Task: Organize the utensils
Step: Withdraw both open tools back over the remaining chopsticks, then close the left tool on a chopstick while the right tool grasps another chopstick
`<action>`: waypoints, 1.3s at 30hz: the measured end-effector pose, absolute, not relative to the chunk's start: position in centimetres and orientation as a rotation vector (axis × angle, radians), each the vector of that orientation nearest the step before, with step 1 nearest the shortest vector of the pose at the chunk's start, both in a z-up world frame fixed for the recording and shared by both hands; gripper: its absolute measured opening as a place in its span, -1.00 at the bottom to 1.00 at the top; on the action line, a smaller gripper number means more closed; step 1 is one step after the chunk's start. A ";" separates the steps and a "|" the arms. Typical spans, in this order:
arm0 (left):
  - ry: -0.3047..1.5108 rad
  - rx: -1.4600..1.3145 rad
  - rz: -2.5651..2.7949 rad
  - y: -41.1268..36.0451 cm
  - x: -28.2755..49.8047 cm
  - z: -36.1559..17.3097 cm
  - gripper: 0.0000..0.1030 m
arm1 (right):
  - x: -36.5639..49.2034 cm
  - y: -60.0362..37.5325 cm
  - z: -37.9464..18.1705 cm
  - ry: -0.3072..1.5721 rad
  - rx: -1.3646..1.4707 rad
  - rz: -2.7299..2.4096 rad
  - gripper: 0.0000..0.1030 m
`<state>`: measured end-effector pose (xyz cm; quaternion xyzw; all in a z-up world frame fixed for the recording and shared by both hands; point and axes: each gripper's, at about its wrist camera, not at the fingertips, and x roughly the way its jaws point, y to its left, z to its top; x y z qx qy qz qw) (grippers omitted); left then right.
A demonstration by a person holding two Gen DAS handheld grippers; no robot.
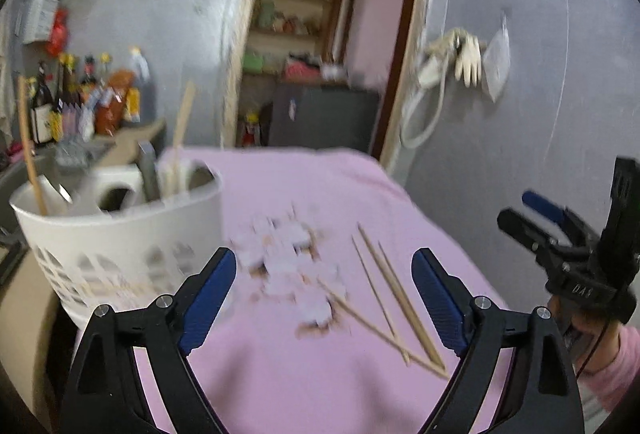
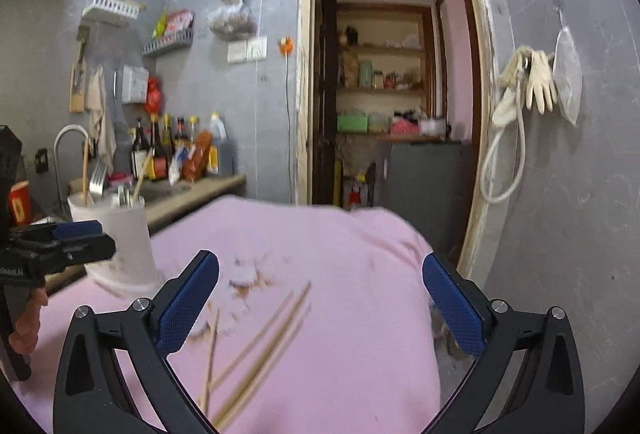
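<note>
Left gripper (image 1: 324, 294) wide open, empty. Right gripper (image 2: 320, 298) wide open, empty. Chopsticks (image 1: 394, 298) loose on pink cloth (image 1: 320, 186), near, crossing at near ends. White basket (image 1: 120, 234) far left holds upright utensils. Blurred pale patch (image 1: 288, 258) lies between basket and chopsticks. Bottles (image 2: 176, 150) crowd counter beyond.

My table w/ pink cloth (image 1: 320, 186): loose chopsticks (image 1: 394, 294), white utensil basket (image 1: 120, 234), blurry pale bits (image 1: 288, 258).

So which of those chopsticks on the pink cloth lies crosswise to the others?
The chopstick nearest the patterned patch: it slants across the near ends of the other chopsticks, which lie roughly side by side.
</note>
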<state>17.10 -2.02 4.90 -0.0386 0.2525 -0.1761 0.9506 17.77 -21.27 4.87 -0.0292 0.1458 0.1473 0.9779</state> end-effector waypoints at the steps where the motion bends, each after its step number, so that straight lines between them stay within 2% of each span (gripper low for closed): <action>1: 0.550 -0.076 -0.367 -2.4 17.4 4.4 0.67 | 17.8 -21.4 4.5 0.314 -0.072 0.300 1.00; 9: 0.770 -0.119 -0.389 -4.0 19.7 1.2 0.66 | 19.4 -22.3 2.4 0.475 -0.029 0.343 0.98; 12: 0.814 -0.145 -0.405 -4.1 20.6 0.8 0.63 | 20.5 -22.5 1.4 0.547 -0.007 0.367 0.80; 14: 0.854 -0.162 -0.420 -4.1 21.5 0.5 0.43 | 21.3 -22.6 0.8 0.596 0.010 0.386 0.62; 15: 0.876 -0.172 -0.426 -4.2 21.9 0.3 0.38 | 21.7 -22.6 0.5 0.616 0.018 0.392 0.58; 17: 0.916 -0.195 -0.435 -4.2 22.9 -0.1 0.28 | 22.4 -22.6 0.0 0.656 0.031 0.402 0.33; 20: 0.958 -0.222 -0.445 -4.2 24.2 -0.6 0.12 | 23.6 -22.4 -0.7 0.720 0.041 0.417 0.09; 24: 0.992 -0.241 -0.454 -4.1 25.4 -0.7 -0.09 | 24.8 -22.0 -1.4 0.781 0.053 0.442 -0.16; 26: 1.023 -0.261 -0.461 -4.4 26.0 -1.1 -0.28 | 25.4 -21.7 -1.6 0.804 0.056 0.453 -0.30; 30: 1.065 -0.294 -0.456 -4.4 27.3 -1.7 -0.49 | 26.5 -21.3 -1.9 0.839 0.071 0.472 -0.39; 34: 1.092 -0.301 -0.423 -3.9 28.2 -1.9 -0.81 | 27.4 -20.7 -2.1 0.872 0.079 0.485 -0.43; 39: 1.112 -0.303 -0.421 -2.8 28.8 -1.8 -0.89 | 28.2 -19.5 -2.2 0.902 0.041 0.467 -0.50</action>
